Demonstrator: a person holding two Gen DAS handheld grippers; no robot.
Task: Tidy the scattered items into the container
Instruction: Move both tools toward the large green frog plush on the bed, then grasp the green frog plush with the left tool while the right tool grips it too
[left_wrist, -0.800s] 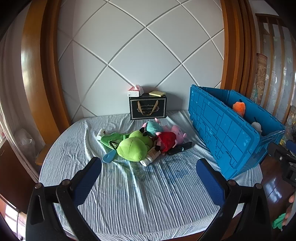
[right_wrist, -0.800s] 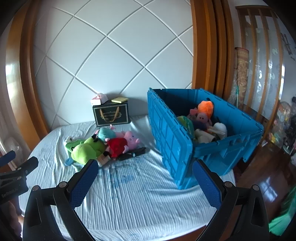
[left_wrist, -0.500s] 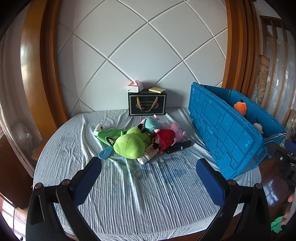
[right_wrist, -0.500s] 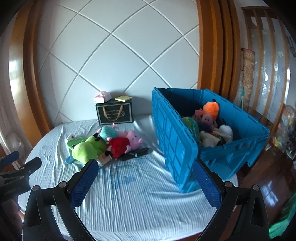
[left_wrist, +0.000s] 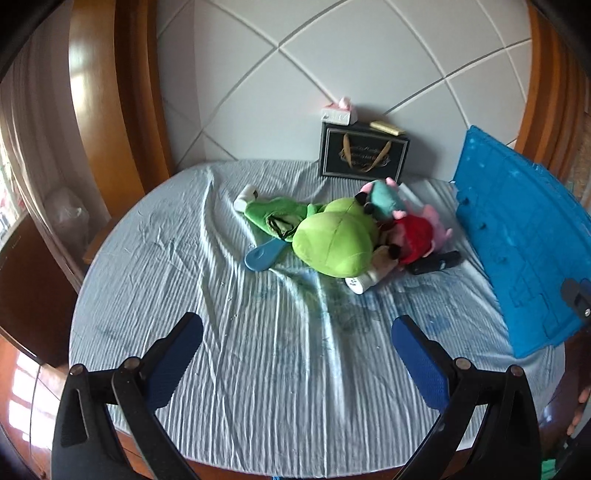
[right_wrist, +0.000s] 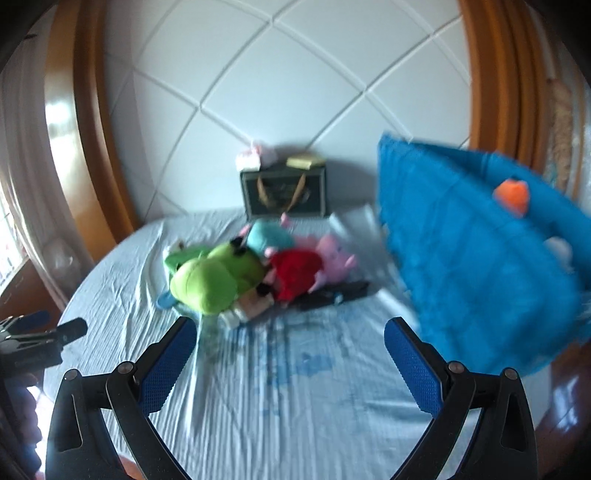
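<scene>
Both tools are seen with jaws spread wide and nothing between them: the left tool (left_wrist: 297, 343) and the right tool (right_wrist: 286, 345) are each held above the striped sheet of the bed (left_wrist: 258, 369), tilted downward toward a heap of toys. The heap is gathered near the middle of the bed. A green plush (left_wrist: 332, 240) lies at its left, with a light-blue paddle-shaped item (left_wrist: 260, 256) touching its left edge. A teal plush (left_wrist: 384, 197) rests at the far side, and a red-and-pink plush (left_wrist: 421, 234) lies just right of the green one. A white bottle (left_wrist: 364, 280) and a black flat item (left_wrist: 436, 262) are seen at the near edge of the heap. The blue crate (right_wrist: 472, 266) stands to the right, near the heap but apart from it; an orange toy (right_wrist: 511, 194) is visible inside. A dark gift bag (left_wrist: 364, 155) stands against the headboard behind.
</scene>
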